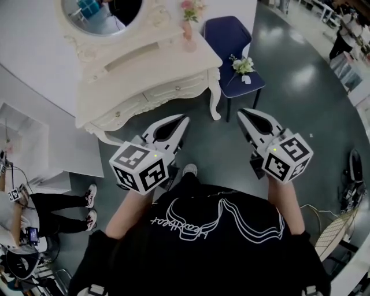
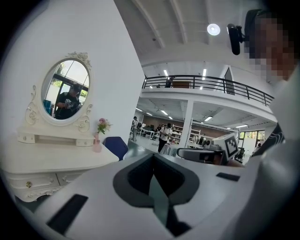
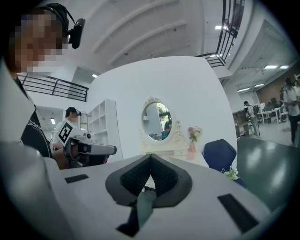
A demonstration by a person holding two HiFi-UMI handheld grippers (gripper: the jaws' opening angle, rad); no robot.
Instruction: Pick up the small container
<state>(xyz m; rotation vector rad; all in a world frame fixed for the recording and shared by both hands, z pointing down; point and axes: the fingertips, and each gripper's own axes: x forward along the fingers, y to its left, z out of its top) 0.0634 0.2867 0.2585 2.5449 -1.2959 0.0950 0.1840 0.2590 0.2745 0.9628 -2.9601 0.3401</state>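
I cannot make out a small container on the white dressing table. On its top I only see a pink vase with flowers, also visible in the left gripper view and the right gripper view. My left gripper is held in the air in front of the table's near edge. Its jaws are shut with nothing between them. My right gripper hovers over the floor beside the table leg, also shut and empty.
An oval mirror stands at the back of the table. A blue chair with a small flower bunch stands to the table's right. A seated person is at the lower left, beside a white shelf unit.
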